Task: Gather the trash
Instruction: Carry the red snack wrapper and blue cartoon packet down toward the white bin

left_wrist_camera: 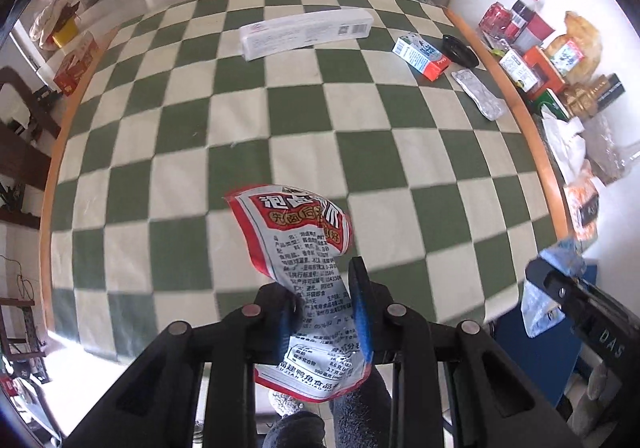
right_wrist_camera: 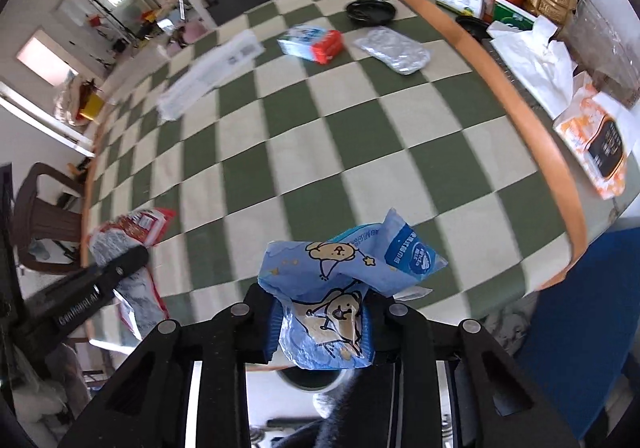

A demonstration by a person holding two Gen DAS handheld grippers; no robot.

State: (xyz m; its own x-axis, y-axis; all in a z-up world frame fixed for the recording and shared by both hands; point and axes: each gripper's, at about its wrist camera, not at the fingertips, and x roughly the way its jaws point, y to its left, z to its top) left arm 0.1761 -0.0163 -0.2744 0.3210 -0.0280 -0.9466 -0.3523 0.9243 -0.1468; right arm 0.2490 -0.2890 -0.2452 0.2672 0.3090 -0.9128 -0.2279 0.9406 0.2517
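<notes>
While we hold both grippers above the near edge of the table, this is how things lie, from largest to smallest:

Table (left_wrist_camera: 532, 135): we see an orange-rimmed top covered by a green-and-cream checked cloth (left_wrist_camera: 248, 119); the far right edge beyond the rim is crowded with bottles, cartons and tissue packs.

Long white box (left_wrist_camera: 306, 33): it lies flat on the cloth at the far side, well apart from both our grippers.

Red-and-white snack wrapper (left_wrist_camera: 292, 244): we have it lifted off the cloth, hanging crumpled between the blue pads of our left gripper (left_wrist_camera: 328, 312). The jaws stand narrow and pinch the wrapper's middle. From the right wrist view the same wrapper shows at lower left.

Blue cartoon wrapper (right_wrist_camera: 340, 268): we carry it in our right gripper (right_wrist_camera: 322, 324), whose jaws are nearly closed and clamp the crumpled lower part, clear of the cloth.

Small milk carton (left_wrist_camera: 422, 55): blue, white and red, it lies on its side near the far right of the cloth.

Silver foil packet (left_wrist_camera: 480, 93): it lies flat just beside the rim, near the carton.

Black round lid (left_wrist_camera: 460, 49): it sits on the cloth at the rim, just beside the carton.
</notes>
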